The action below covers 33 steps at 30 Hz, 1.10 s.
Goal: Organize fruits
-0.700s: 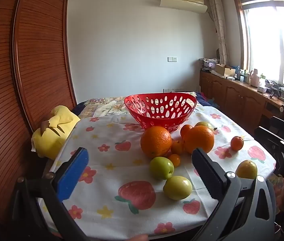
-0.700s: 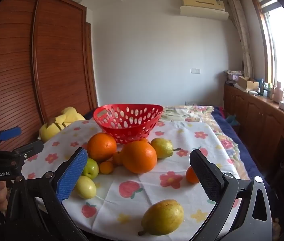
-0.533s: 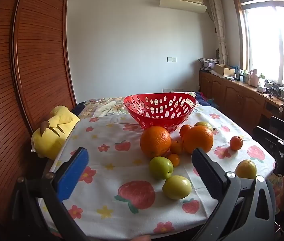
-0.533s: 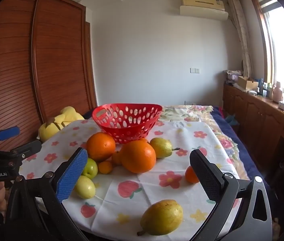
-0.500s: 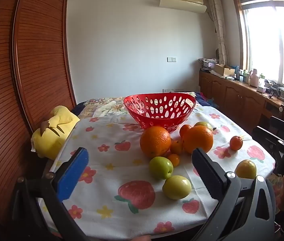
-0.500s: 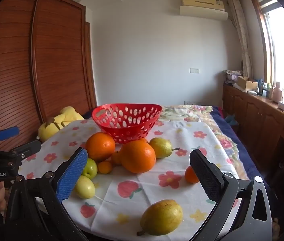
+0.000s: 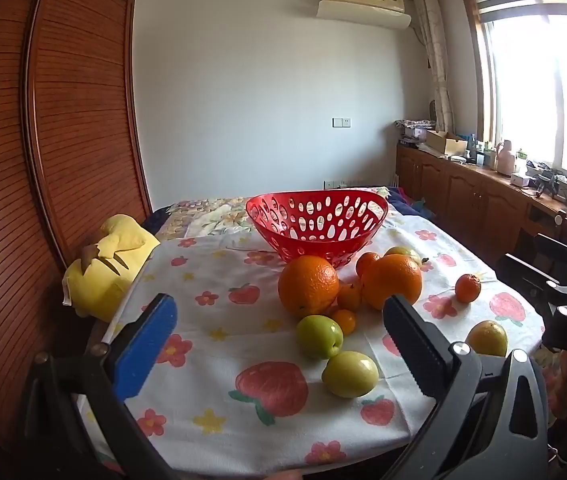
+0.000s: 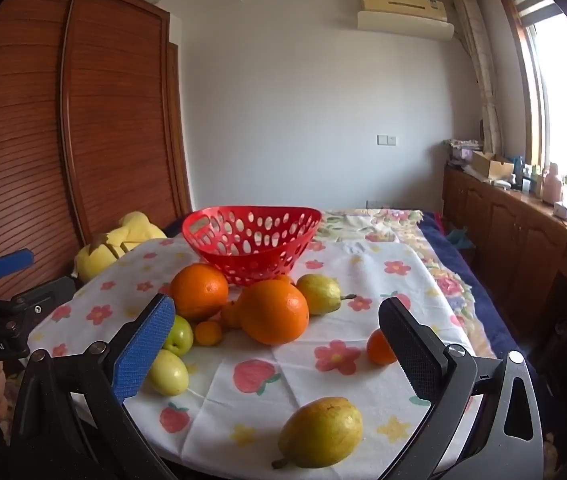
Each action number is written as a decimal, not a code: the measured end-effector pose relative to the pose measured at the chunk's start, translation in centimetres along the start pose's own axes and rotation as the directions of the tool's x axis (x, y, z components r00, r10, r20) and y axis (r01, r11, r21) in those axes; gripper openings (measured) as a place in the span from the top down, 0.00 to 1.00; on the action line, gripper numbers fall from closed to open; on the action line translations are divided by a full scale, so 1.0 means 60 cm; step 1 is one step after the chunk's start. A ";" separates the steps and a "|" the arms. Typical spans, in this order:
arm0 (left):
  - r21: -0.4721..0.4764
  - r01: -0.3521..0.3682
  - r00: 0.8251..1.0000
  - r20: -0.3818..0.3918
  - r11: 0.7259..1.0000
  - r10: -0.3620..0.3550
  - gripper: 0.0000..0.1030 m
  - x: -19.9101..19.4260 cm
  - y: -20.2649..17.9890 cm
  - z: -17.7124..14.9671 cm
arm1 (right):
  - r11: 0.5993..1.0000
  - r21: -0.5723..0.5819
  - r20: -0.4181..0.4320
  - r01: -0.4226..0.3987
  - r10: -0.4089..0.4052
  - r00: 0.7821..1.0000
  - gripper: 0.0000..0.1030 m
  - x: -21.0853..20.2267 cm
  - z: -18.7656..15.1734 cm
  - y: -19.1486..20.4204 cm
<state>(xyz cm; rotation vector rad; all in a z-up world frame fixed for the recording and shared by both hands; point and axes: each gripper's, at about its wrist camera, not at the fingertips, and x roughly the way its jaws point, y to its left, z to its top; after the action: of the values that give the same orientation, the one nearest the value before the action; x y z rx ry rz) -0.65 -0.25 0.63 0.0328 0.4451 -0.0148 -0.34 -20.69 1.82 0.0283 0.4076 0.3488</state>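
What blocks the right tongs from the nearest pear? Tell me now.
Nothing visible does. The right tongs stand open, and the nearest pear lies alone on the tablecloth at the near edge, low between the two fingers, apart from the other fruit.

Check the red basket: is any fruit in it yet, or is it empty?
Apparently empty: through the red basket holes only cloth and wall show, and its floor is hidden; the oranges lie on the tablecloth.

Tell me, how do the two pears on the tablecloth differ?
The near pear lies alone at the table's front edge, stem toward the camera; the far pear sits by the red basket, beside an orange, stem pointing right. The near pear looks yellower, the far pear greener. Both lie on their sides.
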 end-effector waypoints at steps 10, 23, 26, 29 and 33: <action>-0.002 0.000 1.000 0.002 1.000 0.000 0.00 0.000 0.002 -0.001 | 1.000 -0.001 -0.003 0.005 -0.005 1.000 0.00 0.003 0.002 0.007; 0.001 0.004 1.000 0.008 1.000 -0.004 0.00 -0.002 0.000 -0.003 | 1.000 0.002 -0.005 0.004 -0.004 1.000 0.00 0.004 0.003 0.008; 0.002 0.005 1.000 0.009 1.000 -0.005 0.00 -0.003 0.000 -0.002 | 1.000 0.001 -0.005 0.005 -0.005 1.000 0.00 0.004 0.004 0.008; 0.005 0.005 1.000 0.012 1.000 -0.005 0.00 -0.005 -0.001 -0.002 | 1.000 0.004 -0.005 0.006 -0.006 1.000 0.00 0.004 0.003 0.009; 0.005 0.007 1.000 0.015 1.000 -0.007 0.00 -0.008 -0.001 0.000 | 1.000 0.001 -0.006 0.006 -0.006 1.000 0.00 0.005 0.003 0.009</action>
<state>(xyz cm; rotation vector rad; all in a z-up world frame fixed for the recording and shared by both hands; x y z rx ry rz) -1.08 -0.33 0.86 0.0364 0.4299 -0.0233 -0.20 -20.11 1.94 0.0275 0.4136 0.3425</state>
